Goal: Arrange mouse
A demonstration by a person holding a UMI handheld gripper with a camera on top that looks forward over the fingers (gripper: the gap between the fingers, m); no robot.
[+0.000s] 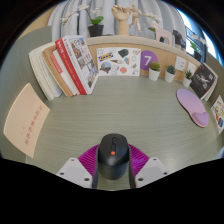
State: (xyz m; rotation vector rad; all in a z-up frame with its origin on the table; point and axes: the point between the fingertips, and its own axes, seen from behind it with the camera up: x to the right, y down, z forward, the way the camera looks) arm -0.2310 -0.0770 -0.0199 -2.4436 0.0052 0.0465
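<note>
Counter (110, 118) first: we see it stretch wide and bare ahead of us, with a purple mouse pad (192, 103) lying well off to our right beyond the fingers (79, 166). Between them sits the black mouse (112, 156), long axis pointing straight ahead, and our gripper (112, 170) appears closed on its sides.
</note>
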